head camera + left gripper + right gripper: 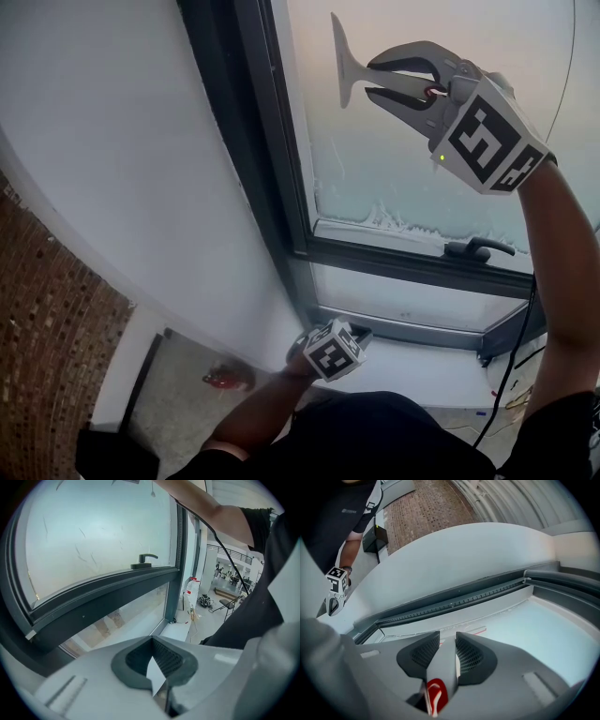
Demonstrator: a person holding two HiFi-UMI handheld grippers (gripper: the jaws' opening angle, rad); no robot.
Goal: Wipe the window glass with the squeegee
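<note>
A grey squeegee [345, 67] stands with its blade upright against the upper window glass [422, 150], near the pane's left frame. My right gripper [377, 80] is raised to it and shut on its handle. In the right gripper view the grey handle with a red mark [440, 679] is clamped between the ribbed pads [425, 651]; the blade is hidden. White suds [384, 217] line the bottom of the pane. My left gripper [356, 335] hangs low by the sill [422, 370], away from the glass. Its jaws [152, 641] are shut on nothing.
A black window handle [478, 248] sits on the dark frame under the upper pane, above a narrow lower pane [394, 295]. A white wall [141, 141] and brick [47, 328] lie to the left. A black cable [511, 347] runs down by my right arm.
</note>
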